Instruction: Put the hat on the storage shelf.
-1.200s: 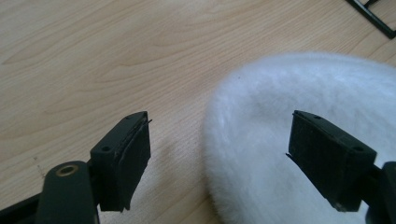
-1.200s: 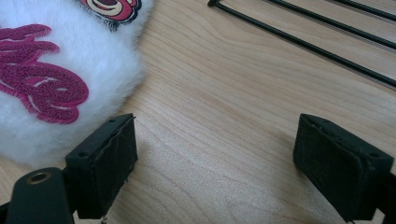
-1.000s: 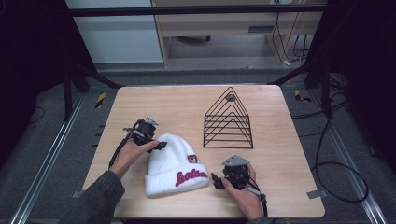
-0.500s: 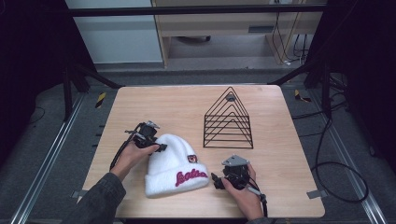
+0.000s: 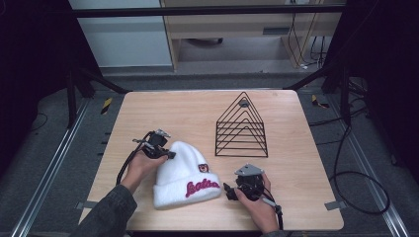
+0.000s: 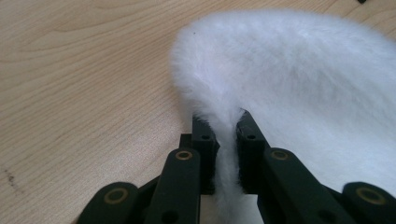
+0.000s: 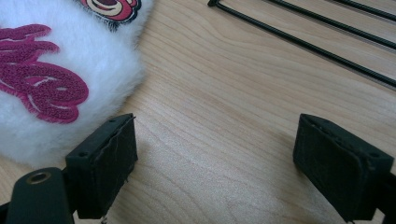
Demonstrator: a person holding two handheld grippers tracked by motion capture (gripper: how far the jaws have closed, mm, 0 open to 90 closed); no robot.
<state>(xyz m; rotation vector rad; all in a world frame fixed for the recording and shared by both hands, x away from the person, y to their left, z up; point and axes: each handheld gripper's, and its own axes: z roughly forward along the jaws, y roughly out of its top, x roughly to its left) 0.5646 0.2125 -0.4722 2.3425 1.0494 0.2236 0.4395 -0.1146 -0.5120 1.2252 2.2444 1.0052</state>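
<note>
Left gripper: the left gripper [image 5: 170, 154] has just been closing, and in the left gripper view its jaws pinch a ridge of white fleece at the crown edge of the beanie [image 6: 299, 88]; the pile bulges up between the pads.
Right gripper: the right gripper [image 5: 228, 190] rests with its jaws spread wide and nothing between them, only bare table [image 7: 224, 140]; its near pad sits just beside the beanie's cuff without touching it, as far as the right gripper view shows.
Beanie: the white fleece beanie [image 5: 184, 174] lies flat on the near half of the table, between the two grippers, with its red embroidered lettering [image 5: 201, 187] on the folded cuff and a small red patch [image 5: 202, 168] above it.
Long axis: it runs from the crown, at the left gripper, down to the cuff at the near edge of the table.
Key relation: the crown is already in the left gripper; the cuff corner lies just off the right gripper, toward the beanie's lettering.
Nearer hand: the left for the crown, the right for the cuff.
Beyond the beanie: a black wire triangular rack [image 5: 242, 127] stands well apart, on the beanie's far right.
Judgement: the right gripper would likely need a short slide onto the cuff before closing.
</note>
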